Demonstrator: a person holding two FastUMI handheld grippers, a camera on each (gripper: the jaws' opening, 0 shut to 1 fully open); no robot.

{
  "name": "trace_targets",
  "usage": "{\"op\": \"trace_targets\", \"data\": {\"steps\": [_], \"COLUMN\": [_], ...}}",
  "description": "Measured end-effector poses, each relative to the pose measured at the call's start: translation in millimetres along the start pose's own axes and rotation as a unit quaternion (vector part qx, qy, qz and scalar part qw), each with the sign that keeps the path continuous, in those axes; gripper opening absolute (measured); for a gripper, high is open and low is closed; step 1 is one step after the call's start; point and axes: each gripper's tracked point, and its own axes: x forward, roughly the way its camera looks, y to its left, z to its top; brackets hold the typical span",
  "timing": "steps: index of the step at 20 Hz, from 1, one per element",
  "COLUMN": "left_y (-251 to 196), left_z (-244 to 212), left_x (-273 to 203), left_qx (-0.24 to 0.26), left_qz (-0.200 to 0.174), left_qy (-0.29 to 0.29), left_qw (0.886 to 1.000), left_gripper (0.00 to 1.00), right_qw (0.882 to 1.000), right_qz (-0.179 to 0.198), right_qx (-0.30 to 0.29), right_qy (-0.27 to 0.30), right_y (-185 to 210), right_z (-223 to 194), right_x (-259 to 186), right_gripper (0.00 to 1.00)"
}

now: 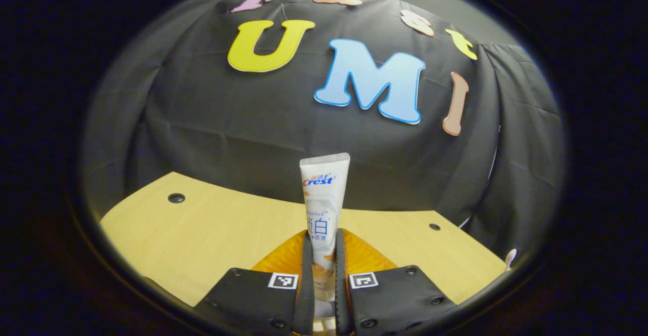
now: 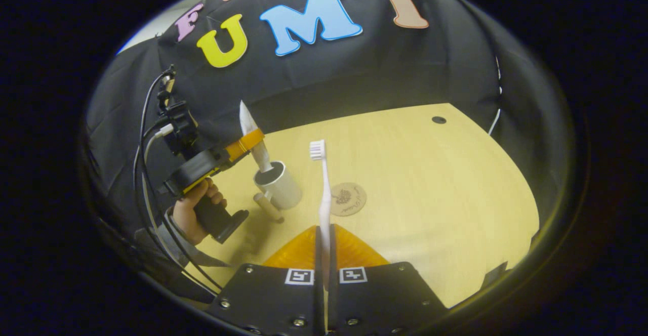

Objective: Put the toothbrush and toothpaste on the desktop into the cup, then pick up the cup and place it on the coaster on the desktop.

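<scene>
In the left gripper view my left gripper (image 1: 323, 240) is shut on a white toothpaste tube (image 1: 324, 194), held upright with its flat end up. The right gripper view shows that same left gripper (image 2: 246, 142) farther off. It holds the toothpaste (image 2: 249, 121) over a pale cup (image 2: 281, 186), and the tube's lower end dips into the cup's mouth. The cup stands on the wooden desktop (image 2: 430, 184) with its handle toward me. My right gripper (image 2: 324, 235) is shut on a white toothbrush (image 2: 323, 189), bristles up. A round brown coaster (image 2: 348, 199) lies just right of the cup.
A hand (image 2: 195, 209) grips the left gripper's handle, with cables trailing up behind it. The desktop has small dark holes (image 2: 439, 120) near its far edge. The black cloth wall closes off the back. Open wood stretches right of the coaster.
</scene>
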Motion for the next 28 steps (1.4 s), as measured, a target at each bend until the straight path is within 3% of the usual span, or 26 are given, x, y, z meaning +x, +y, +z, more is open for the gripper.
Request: {"op": "trace_targets", "data": {"steps": [2,7,10,11,15,17,18,19,20,21,28], "left_y": [0.1,-2.2,-5.8,-5.2,-4.8,-0.5,0.6,3.0,2.9,3.6,14.7], "left_z": [-14.8,-45.7,-55.1,-51.9,-42.9,-43.2,-43.5,-42.4,-39.2,-35.6,-23.3], "left_x": [4.0,5.9,5.5,2.5,-7.6,-14.0,-18.2,-26.1,-31.7,-39.5,-101.3], "left_qx": [0.005,0.002,0.005,0.008,0.003,-0.005,-0.009,-0.011,-0.013,-0.012,-0.017], "left_qz": [0.001,-0.002,-0.005,-0.003,-0.005,-0.004,-0.004,-0.003,-0.008,-0.007,-0.007], "left_qy": [0.016,0.068,0.084,0.079,0.071,0.075,0.075,0.075,0.074,0.071,0.078], "left_qw": [1.0,0.998,0.996,0.997,0.997,0.997,0.997,0.997,0.997,0.997,0.997], "left_gripper": [0.22,0.33,0.53,0.51,0.87,0.82,0.94,0.93,0.82,0.96,0.97], "right_qw": [1.0,1.0,1.0,1.0,1.0,1.0,1.0,1.0,1.0,0.999,0.996], "right_qz": [0.003,0.008,0.011,0.011,0.015,0.019,0.021,0.024,0.028,0.032,0.074], "right_qx": [0.001,-0.002,-0.004,-0.004,-0.004,-0.006,-0.008,-0.011,-0.013,-0.016,-0.045], "right_qy": [0.002,0.003,0.005,0.005,0.003,0.001,-0.001,-0.004,-0.007,-0.011,-0.037], "right_y": [0.8,3.0,4.0,3.5,5.0,6.3,6.9,9.7,11.8,17.3,49.4], "right_z": [-2.1,-5.1,-5.4,-6.1,-5.3,-2.0,0.4,2.7,6.9,10.2,43.7], "right_x": [2.1,5.1,5.9,6.6,7.5,7.3,7.9,9.3,10.6,14.0,37.7], "right_gripper": [0.04,0.04,0.04,0.04,0.04,0.04,0.04,0.04,0.04,0.04,0.04]}}
